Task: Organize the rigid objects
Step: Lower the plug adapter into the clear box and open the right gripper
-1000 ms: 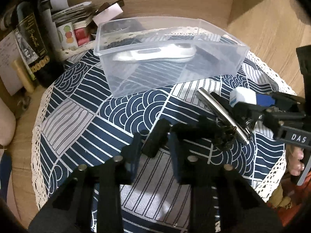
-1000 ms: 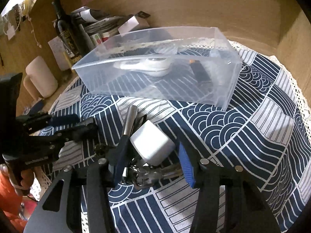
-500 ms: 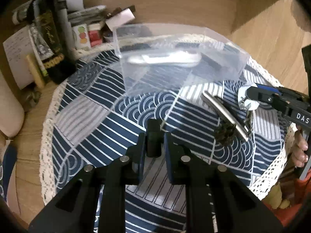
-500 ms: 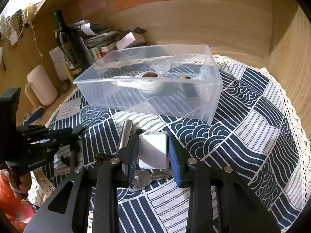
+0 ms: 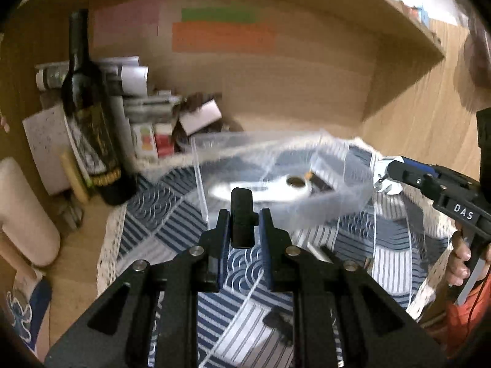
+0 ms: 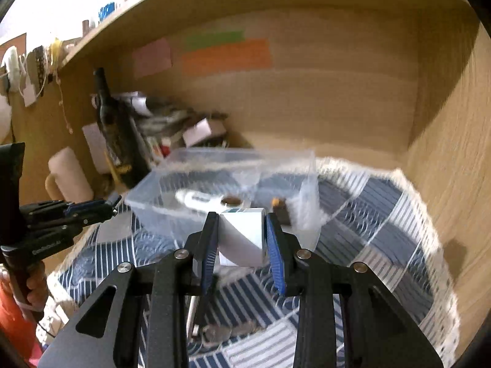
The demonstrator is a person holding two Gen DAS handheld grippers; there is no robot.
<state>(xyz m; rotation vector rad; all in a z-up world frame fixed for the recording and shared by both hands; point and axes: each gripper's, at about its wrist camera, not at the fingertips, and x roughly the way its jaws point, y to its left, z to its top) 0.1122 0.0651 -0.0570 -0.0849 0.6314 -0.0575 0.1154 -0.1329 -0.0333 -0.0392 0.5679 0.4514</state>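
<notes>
Now your left tongs (image 5: 242,225) clamp a black stick (image 5: 241,214); your right tongs (image 6: 242,239) grip a white box (image 6: 242,239) near the bin (image 6: 214,181).

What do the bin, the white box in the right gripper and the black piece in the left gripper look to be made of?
Bin: clear rigid plastic, glossy; the cloth pattern and contents show through its walls.
White box in the right gripper: probably matte card, with sharp folded edges and a teal strip.
Black piece in the left gripper: likely matte plastic or rubber; blur leaves it open.
</notes>
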